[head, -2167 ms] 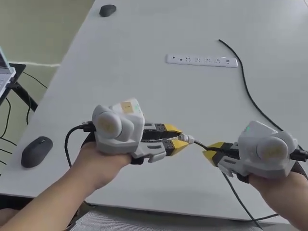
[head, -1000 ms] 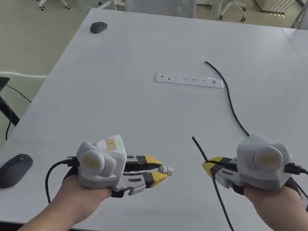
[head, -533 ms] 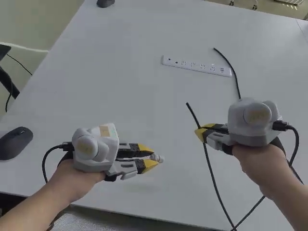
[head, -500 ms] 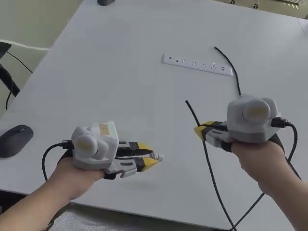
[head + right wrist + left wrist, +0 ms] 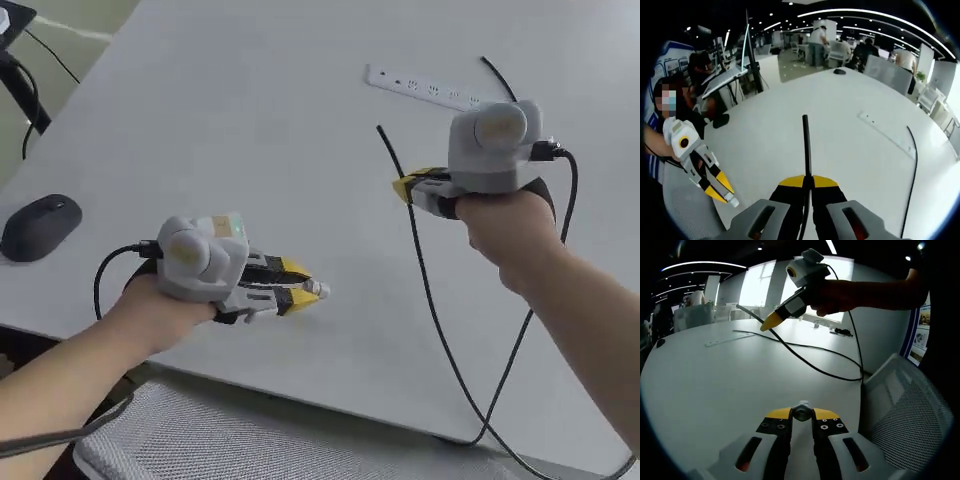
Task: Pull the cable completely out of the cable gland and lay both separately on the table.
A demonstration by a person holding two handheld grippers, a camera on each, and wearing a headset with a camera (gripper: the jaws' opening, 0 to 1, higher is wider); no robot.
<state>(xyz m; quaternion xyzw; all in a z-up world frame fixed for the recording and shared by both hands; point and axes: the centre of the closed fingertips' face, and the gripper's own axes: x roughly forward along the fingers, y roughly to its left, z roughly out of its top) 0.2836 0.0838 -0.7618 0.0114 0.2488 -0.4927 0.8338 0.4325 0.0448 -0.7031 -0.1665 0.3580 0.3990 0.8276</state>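
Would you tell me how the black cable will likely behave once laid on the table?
The cable likely holds shape over short lengths: its free end stands straight beyond the right gripper. Over long runs it seems floppy, sagging past the table edge, so it may drag itself off.

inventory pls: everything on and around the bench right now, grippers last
flat white table: 1, white, under everything
thin black cable: 1, black, clamped in the right gripper, free end sticking out past the jaws, the rest running towards the table's near edge
small grey cable gland: 1, grey, pinched at the left gripper's tips, apart from the cable
long white power strip: 1, white, far side of the table
black computer mouse: 1, black, table's left edge
grey mesh chair: 1, grey, below the near edge
left gripper: 1, grey with yellow tips, low over the near edge
right gripper: 1, same colours, raised over the table
left hand, right hand: 2, one per gripper
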